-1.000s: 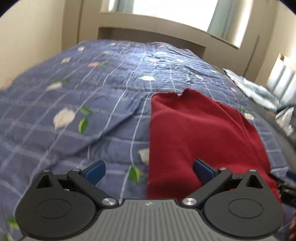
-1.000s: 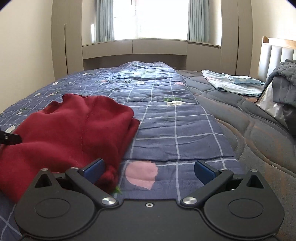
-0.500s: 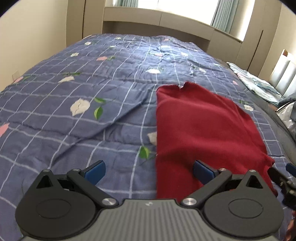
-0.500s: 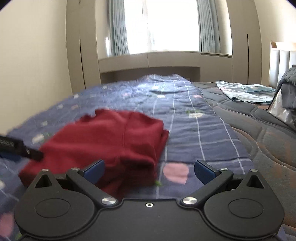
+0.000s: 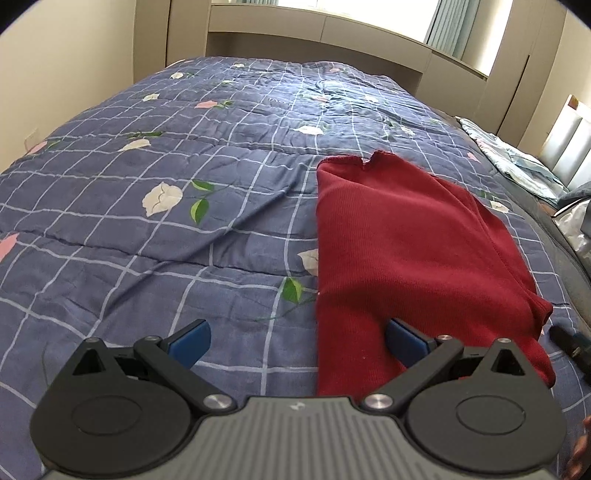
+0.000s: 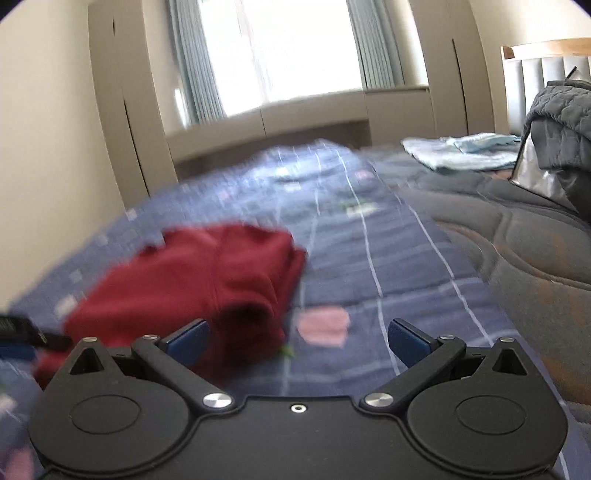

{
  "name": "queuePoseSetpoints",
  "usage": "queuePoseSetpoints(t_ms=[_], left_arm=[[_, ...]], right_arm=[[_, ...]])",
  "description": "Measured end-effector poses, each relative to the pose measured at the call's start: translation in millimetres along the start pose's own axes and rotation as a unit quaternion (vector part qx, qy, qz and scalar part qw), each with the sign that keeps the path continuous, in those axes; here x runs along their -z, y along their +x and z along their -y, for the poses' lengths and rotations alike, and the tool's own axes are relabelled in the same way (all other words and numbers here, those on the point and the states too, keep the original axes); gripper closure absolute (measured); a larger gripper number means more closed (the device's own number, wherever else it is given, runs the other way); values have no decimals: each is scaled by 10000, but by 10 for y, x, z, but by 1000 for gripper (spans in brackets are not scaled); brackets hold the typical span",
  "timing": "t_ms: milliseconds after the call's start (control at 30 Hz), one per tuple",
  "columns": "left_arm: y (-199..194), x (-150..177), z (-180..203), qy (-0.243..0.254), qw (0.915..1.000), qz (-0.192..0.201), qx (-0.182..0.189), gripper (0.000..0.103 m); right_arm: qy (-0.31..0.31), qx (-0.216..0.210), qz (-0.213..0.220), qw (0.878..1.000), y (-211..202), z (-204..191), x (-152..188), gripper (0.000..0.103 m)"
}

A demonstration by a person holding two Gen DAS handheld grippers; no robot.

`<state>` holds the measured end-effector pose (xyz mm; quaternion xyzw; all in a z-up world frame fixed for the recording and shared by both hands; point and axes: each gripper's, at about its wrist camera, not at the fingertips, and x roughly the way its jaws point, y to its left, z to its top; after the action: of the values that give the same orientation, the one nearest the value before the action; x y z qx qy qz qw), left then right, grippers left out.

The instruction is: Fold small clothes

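Observation:
A dark red garment lies folded lengthwise on the blue checked quilt. My left gripper is open and empty, held above the quilt at the garment's near left edge; its right finger is over the red cloth. My right gripper is open and empty, held above the quilt to the right of the garment, which looks blurred there. The left gripper's tip shows at the far left of the right wrist view, and the right gripper's tip at the far right of the left wrist view.
A grey mattress cover borders the quilt on the right. Folded light blue cloth and a dark grey padded bundle lie near the headboard. A window ledge closes the far end. A wall runs along the left.
Both grippers have risen and pulled back from the garment, both open throughout. The right wrist view has tilted up and is blurred by motion. The garment has stayed in place.

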<state>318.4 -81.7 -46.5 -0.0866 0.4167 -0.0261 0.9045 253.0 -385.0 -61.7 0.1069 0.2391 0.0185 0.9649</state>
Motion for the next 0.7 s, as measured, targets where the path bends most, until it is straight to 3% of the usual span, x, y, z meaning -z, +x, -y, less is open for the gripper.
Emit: queuePoseSetpoints(t_ms=[100,233,367,533,700], left_arm=[[-2,-28,13,45,10000,11,-24,0],[13,-39,4,34,10000,-41,-5,0],[16,-32,-8,35,10000,-60,7,0],[-30,-114,-14,166,9998,83,4,0],[6,-325,-67,116,9992,225,308,0]], right_arm=[[34,-92,28,9999,57,-7,-123,1],[-306,286,-353,9985,309,-86,-151,1],[-358,321,-482,9977,389,-89,-88,1],[-172,-53,-303,9994,362,1,-225,1],[303,-594,-417,9969,529,80,-453,1]])
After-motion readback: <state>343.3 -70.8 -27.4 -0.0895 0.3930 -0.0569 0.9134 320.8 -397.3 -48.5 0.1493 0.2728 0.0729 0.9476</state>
